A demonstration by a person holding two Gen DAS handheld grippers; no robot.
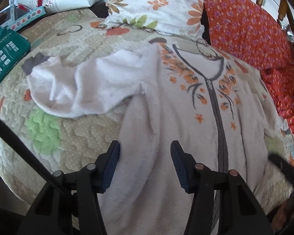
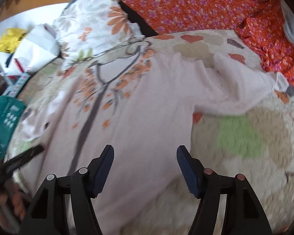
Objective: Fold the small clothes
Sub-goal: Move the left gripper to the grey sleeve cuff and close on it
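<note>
Quilted bedspread [image 1: 49, 137] under pale fleece sleepsuit [image 1: 166, 117], left gripper [image 1: 145, 146] and right gripper [image 2: 145, 150] both spread wide above.

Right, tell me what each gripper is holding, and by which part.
Nothing. The left gripper and right gripper are both open above the pale pink fleece zip-up garment.

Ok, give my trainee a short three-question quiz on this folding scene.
1. True or false: the left gripper is clamped on the pale zip-up garment.
2. What colour is the zip?
3. The sleeve in the left wrist view lies: A) folded over the chest, B) spread out on the quilt, C) under the floral pillow.

Key: 1 false, its jaws are open; 2 grey; 3 B.
</note>
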